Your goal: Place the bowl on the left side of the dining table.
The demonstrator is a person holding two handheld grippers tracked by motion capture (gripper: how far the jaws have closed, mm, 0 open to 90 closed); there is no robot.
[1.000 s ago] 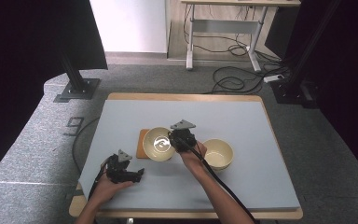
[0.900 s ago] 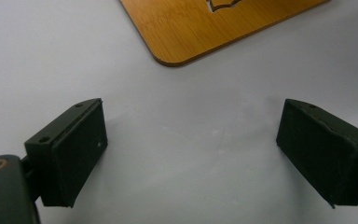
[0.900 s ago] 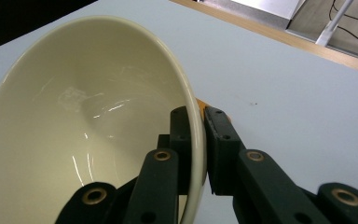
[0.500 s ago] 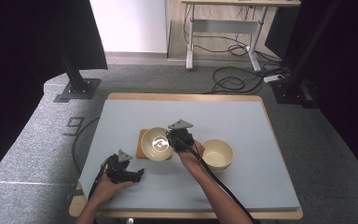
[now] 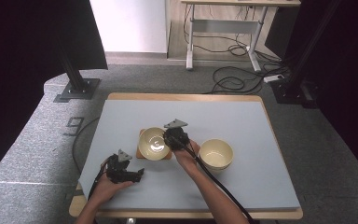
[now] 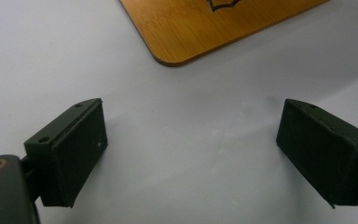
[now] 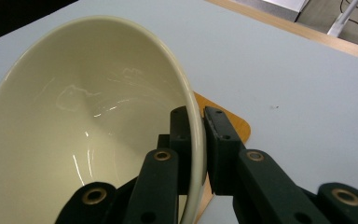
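Observation:
A cream bowl (image 5: 152, 143) (image 7: 88, 126) sits tilted over a wooden coaster (image 5: 142, 154) (image 7: 235, 123) near the middle of the table. My right gripper (image 5: 170, 139) (image 7: 197, 140) is shut on the bowl's right rim, one jaw inside the wall and one outside. A second cream bowl (image 5: 216, 154) stands on the table to the right of that hand. My left gripper (image 5: 137, 173) (image 6: 191, 154) rests at the front left with its jaws wide open over bare table, nothing between them. The coaster's corner (image 6: 205, 28) lies a little beyond its fingertips.
The grey-blue table top (image 5: 223, 116) has a wooden edge all round. Cables trail from both grippers toward the front edge. On the floor beyond the table stand a black stand base (image 5: 77, 88), a desk frame (image 5: 223, 32) and loose cables.
My right gripper and the bowl it holds have shifted slightly leftward over the coaster. The left gripper has stayed in place.

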